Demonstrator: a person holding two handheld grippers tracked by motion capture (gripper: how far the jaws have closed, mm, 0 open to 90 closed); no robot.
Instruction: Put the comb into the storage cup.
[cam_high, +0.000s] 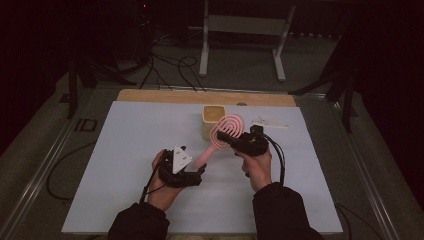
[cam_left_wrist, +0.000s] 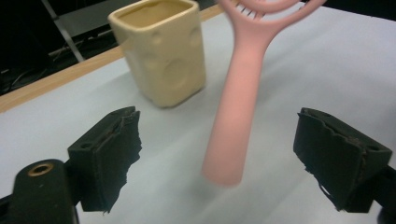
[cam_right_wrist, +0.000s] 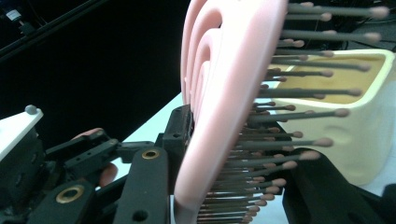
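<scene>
A pink hairbrush (cam_high: 226, 132) hangs tilted over the white mat, its head up and to the right, its handle (cam_left_wrist: 238, 107) pointing down and left. My right gripper (cam_high: 232, 141) is shut on the brush head (cam_right_wrist: 224, 93), with the bristles facing the right jaw. My left gripper (cam_high: 201, 168) is open at the handle's lower end. In the left gripper view its jaws (cam_left_wrist: 229, 154) stand wide on either side of the handle without touching it. A cream square cup (cam_high: 211, 120) stands upright just behind the brush.
The white mat (cam_high: 130, 145) covers the table, with a wooden strip (cam_high: 200, 96) along the far edge. A small white object (cam_high: 270, 123) lies to the right of the cup. Beyond the table are cables (cam_high: 170, 65) and a metal stand (cam_high: 240, 25).
</scene>
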